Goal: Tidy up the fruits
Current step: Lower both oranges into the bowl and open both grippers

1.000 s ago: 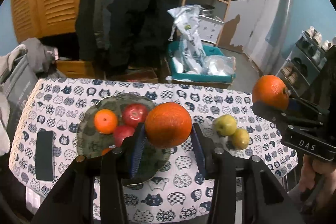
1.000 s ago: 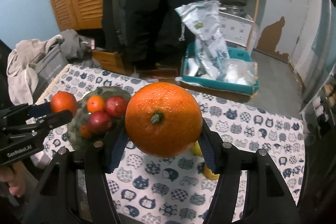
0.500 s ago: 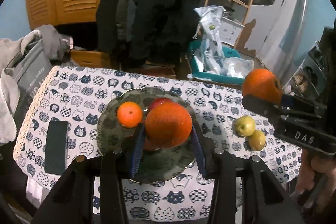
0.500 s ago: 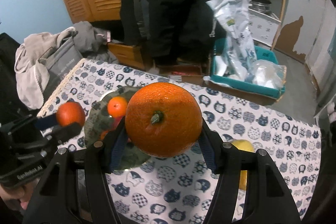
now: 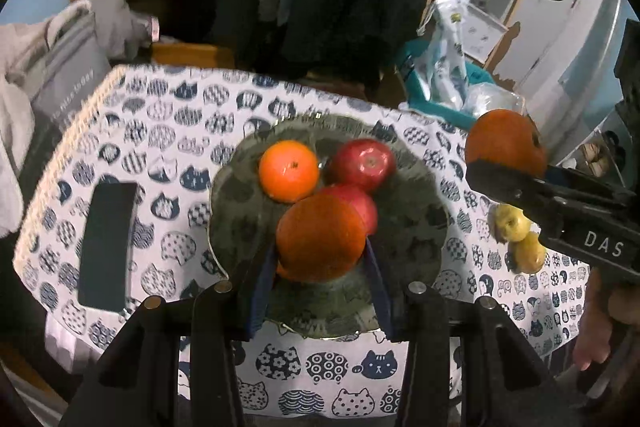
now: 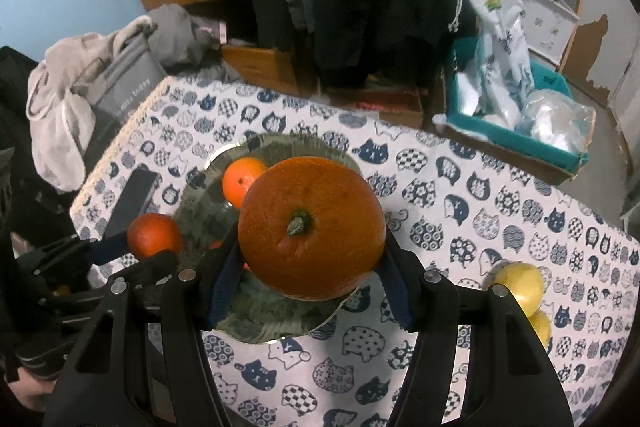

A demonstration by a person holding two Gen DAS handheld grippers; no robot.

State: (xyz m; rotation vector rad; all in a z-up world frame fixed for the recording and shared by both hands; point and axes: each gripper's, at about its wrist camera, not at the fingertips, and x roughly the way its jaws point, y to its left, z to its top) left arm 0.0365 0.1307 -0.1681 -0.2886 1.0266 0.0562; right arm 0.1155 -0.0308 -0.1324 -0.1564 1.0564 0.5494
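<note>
My left gripper [image 5: 320,263] is shut on an orange [image 5: 320,237] and holds it just above the near part of a dark green plate [image 5: 416,239]. On the plate lie a small orange [image 5: 289,170] and two red apples [image 5: 363,163]. My right gripper [image 6: 310,279] is shut on a large orange [image 6: 311,233] above the plate's right side [image 6: 200,219]; it also shows in the left wrist view [image 5: 506,143]. The left gripper's orange shows in the right wrist view [image 6: 154,235].
Two yellow-green fruits [image 5: 516,227] lie on the cat-print tablecloth [image 5: 160,147] right of the plate. A dark phone [image 5: 106,247] lies left of the plate. A teal bin with bags [image 6: 516,115] and clothes [image 6: 80,99] stand beyond the table.
Both grippers have moved forward and down toward the plate with their oranges. The left orange now hangs low over the plate's near side.
</note>
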